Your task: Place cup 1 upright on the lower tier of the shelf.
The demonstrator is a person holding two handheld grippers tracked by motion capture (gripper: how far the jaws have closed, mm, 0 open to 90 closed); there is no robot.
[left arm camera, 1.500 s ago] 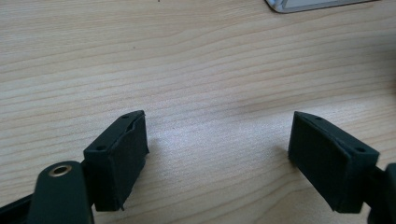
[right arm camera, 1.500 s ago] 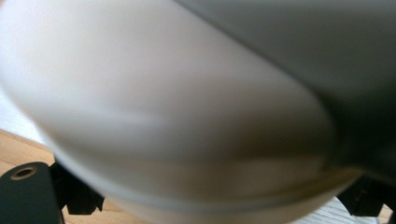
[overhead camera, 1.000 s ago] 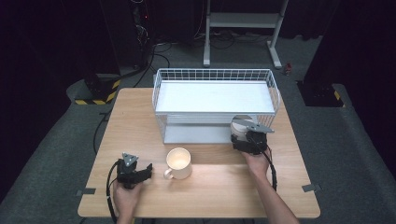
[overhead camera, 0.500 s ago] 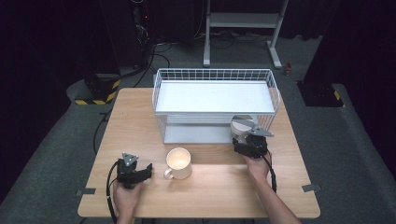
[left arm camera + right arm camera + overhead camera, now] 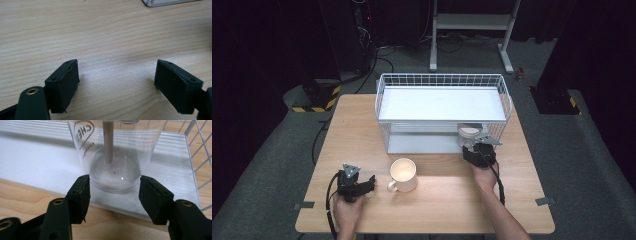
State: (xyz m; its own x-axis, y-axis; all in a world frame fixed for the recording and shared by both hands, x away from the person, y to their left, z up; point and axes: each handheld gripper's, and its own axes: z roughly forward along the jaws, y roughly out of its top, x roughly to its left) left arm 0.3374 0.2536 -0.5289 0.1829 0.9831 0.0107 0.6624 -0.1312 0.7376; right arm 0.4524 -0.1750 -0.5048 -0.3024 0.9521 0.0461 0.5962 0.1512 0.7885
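A clear plastic cup [image 5: 115, 157] with printed lettering stands on the white lower shelf [image 5: 37, 165] of a wire rack [image 5: 442, 80], at its right end. My right gripper [image 5: 114, 192] has just been closing. Its pads [image 5: 81, 195] now touch the cup's base on both sides. From above, the cup [image 5: 470, 132] sits just past the right gripper [image 5: 473, 144]. A beige rod [image 5: 108, 142] shows through the cup. At the table's front left, my left gripper [image 5: 368, 184] rests low over the wood. The left gripper [image 5: 116, 77] is open with nothing between its jaws.
A cream mug [image 5: 403, 172] stands on the wooden table [image 5: 362, 125] between the two hands, handle to the left. The rack's wire wall [image 5: 197, 150] rises close to the right of the cup. Cables and a stand lie on the dark floor beyond.
The right gripper has edged forward toward the rack and the cup. The left hand and the mug have not moved.
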